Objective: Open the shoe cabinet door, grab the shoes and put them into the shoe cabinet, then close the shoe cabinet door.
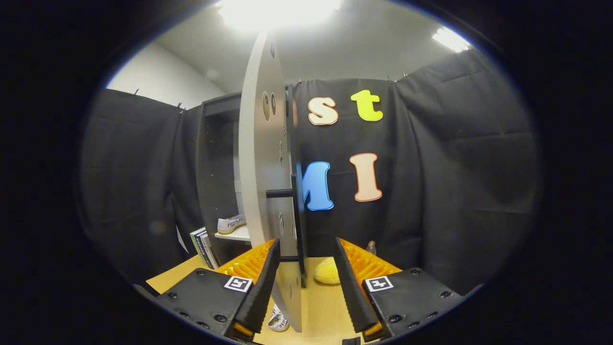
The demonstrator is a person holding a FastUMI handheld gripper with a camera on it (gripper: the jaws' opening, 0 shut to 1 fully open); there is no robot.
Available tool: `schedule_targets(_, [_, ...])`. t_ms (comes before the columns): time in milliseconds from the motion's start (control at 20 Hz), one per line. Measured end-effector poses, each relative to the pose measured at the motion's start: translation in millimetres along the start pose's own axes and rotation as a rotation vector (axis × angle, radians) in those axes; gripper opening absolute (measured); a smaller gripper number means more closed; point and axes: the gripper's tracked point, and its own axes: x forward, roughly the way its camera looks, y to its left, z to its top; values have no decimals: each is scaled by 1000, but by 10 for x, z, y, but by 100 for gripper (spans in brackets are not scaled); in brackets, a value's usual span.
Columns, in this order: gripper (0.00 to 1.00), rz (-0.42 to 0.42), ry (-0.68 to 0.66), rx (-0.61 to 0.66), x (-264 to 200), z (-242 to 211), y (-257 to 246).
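While the gripper (306, 282) hangs low over the wooden counter (325, 306), its fingers stand wide apart with the bottom edge of the shoe cabinet door (268, 191) rising between them, closer to the left finger; neither finger visibly presses on it. The door is swung open, seen almost edge-on, with a dark handle (282, 193) jutting from its right face. Beyond it on the left is the dark shoe cabinet (215, 167), and a white shoe (231, 224) sits on a pale shelf (237, 234) inside. A second white shoe (279, 320) lies on the counter near the left finger, at the foot of the door. Books (203, 245) lean just left of the cabinet. Farther right, past the fingers, sit a yellow soft object (327, 272) and a small bottle (370, 247) against the black cloth wall.
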Motion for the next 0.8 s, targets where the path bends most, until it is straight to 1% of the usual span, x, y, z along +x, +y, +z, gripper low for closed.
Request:
schedule_targets(150, [84, -12, 7, 35, -195, 31, 126])
schedule_targets(250, [98, -45, 17, 29, -335, 37, 135])
schedule_targets(400, [98, -26, -30, 52, -533, 221, 385])
schedule_targets(600, [97, 0, -13, 26, -619, 204, 705])
schedule_targets(750, [98, 80, 11, 10, -615, 139, 1143])
schedule_targets(800, [98, 95, 20, -3, -580, 95, 1247])
